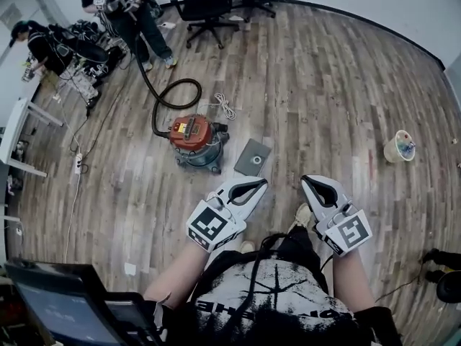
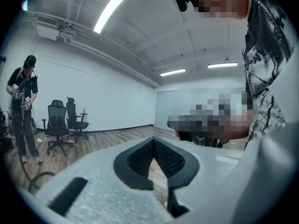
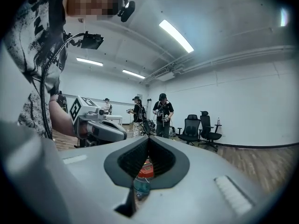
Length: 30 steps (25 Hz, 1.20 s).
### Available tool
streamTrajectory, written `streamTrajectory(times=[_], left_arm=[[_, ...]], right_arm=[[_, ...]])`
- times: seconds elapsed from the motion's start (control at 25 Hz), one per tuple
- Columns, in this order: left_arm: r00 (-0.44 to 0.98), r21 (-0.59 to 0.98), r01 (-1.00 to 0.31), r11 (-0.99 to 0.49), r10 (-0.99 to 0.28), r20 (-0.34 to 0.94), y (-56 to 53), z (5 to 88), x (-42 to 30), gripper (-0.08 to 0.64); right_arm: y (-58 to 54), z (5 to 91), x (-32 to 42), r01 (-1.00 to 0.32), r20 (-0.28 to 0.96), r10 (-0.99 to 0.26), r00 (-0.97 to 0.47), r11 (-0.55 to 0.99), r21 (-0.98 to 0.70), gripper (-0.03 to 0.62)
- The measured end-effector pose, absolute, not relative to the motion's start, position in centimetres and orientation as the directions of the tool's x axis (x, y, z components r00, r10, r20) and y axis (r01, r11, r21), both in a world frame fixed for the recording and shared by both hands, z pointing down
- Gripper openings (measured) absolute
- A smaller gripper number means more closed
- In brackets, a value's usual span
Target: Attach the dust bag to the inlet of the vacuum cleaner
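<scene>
honestly, little writing can be read here. the white print on your black shirt (image 1: 277,294) is cut off and warped. the yellow label (image 1: 184,128) on the lid of the vacuum cleaner (image 1: 196,141) is too small to make out. each gripper carries a cube with black-and-white square markers and no words.

the dust bag (image 1: 253,157) is a flat grey square with a round, pale-rimmed hole in it. it lies flat on the wood floor (image 1: 324,85) just beside the vacuum cleaner, on its right in the head view, and apart from both grippers. the vacuum cleaner has a red lid over a blue-grey drum. a black hose (image 1: 169,96) loops out from it toward the people standing at the top left. a white cord (image 1: 225,107) lies bunched on the floor near it.

your left gripper (image 1: 261,183) is clenched, its ribbed black pads meeting at the tips with nothing between them. it hangs above the floor, near the dust bag but not touching it. your right gripper (image 1: 306,181) is likewise closed tight and empty, held alongside the left one. through the gap behind its pads, the right gripper view shows the red lid far off on the floor, not gripped. a pale tub (image 1: 400,146) stands well apart at the right, and office chairs (image 1: 205,6) stand by the far wall.
</scene>
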<state>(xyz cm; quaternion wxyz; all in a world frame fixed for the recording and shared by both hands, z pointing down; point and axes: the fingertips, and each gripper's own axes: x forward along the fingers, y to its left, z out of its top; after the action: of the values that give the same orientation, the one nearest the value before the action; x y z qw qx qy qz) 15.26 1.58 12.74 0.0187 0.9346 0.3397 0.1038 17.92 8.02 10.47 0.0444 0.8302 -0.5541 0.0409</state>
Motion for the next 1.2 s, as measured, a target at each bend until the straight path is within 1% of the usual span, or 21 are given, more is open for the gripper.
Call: streamTrajectory(times=[0.2,0.4,0.52,0.6,0.72,0.88,1.2], left_arm=[[0.823,0.104,0.522,-0.847,0.532,0.201,1.7,13.4,22.1,0.000],[0.893,0.124,0.373,-0.919,0.392,0.219,2.1,14.0,29.3,0.000],[0.928,0.130,0.288,-0.949,0.310,0.208,2.4,13.9,33.0,0.000],[0.943,0.133,0.241,-0.961,0.264,0.201,2.7,13.9,34.7,0.000],[0.955,0.127,0.181,-0.975,0.205,0.213,3.2,14.2,36.0,0.000],[0.965,0.114,0.103,-0.988,0.127,0.230,2.6,14.4,36.5,0.000],[0.972,0.107,-0.042,-0.993,-0.016,0.236,-3.5,13.5,35.8,0.000]], right_arm=[[7.4,11.0,25.8,-0.965,0.097,-0.960,0.263,-0.262,0.021,0.003],[6.9,11.5,32.3,-0.997,0.113,-0.991,0.072,-0.071,0.015,0.003],[6.8,11.4,35.8,-0.999,0.100,-0.994,-0.031,0.032,0.010,0.003],[7.1,12.0,37.4,-0.996,0.128,-0.988,-0.086,0.087,0.001,0.003],[7.1,12.6,39.0,-0.989,0.145,-0.978,-0.149,0.150,-0.004,0.003],[5.9,13.0,40.2,-0.975,0.132,-0.966,-0.221,0.221,-0.020,0.003],[-1.4,12.5,39.3,-0.929,0.109,-0.923,-0.370,0.368,-0.038,0.003]])
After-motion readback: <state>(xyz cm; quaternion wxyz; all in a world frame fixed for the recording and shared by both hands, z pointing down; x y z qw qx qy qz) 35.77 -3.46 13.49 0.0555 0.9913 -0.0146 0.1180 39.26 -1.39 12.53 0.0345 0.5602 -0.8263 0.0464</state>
